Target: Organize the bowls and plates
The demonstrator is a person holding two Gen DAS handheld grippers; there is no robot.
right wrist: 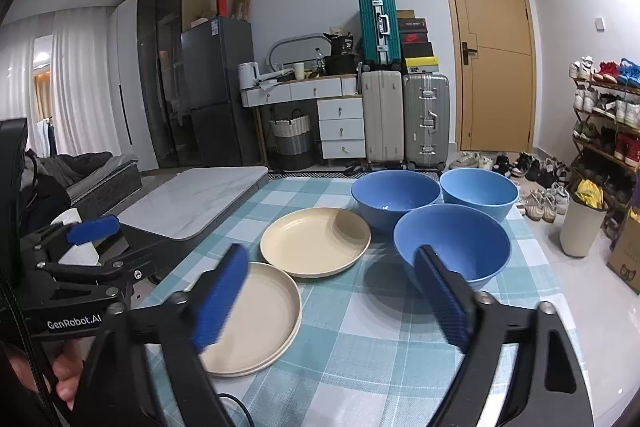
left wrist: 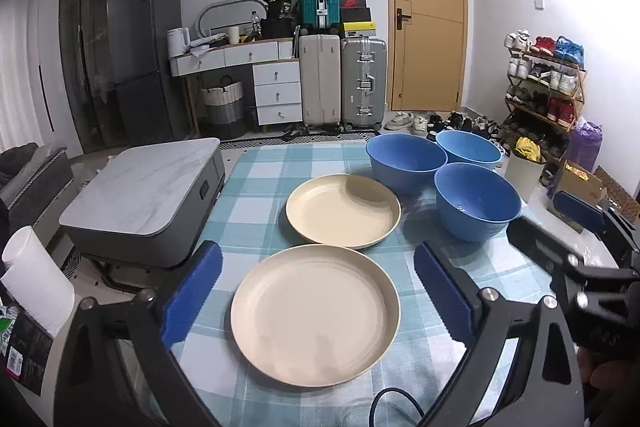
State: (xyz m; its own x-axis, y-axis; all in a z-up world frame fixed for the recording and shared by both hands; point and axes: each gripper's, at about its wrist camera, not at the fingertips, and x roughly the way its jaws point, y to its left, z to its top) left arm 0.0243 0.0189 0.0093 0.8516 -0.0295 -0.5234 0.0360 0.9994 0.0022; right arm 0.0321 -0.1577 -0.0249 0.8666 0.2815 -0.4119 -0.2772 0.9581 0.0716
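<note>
Two beige plates lie on the checked tablecloth, the near plate in front of the far plate. In the right wrist view the near plate's rim looks doubled. Three blue bowls stand to the right: nearest bowl, back left bowl, back right bowl. My left gripper hangs open over the near plate without touching it. My right gripper is open in front of the nearest bowl and holds nothing.
A low grey marble-topped table stands left of the table. A white paper roll is at the near left, a white bin and a shoe rack to the right. A dark cable lies at the front edge.
</note>
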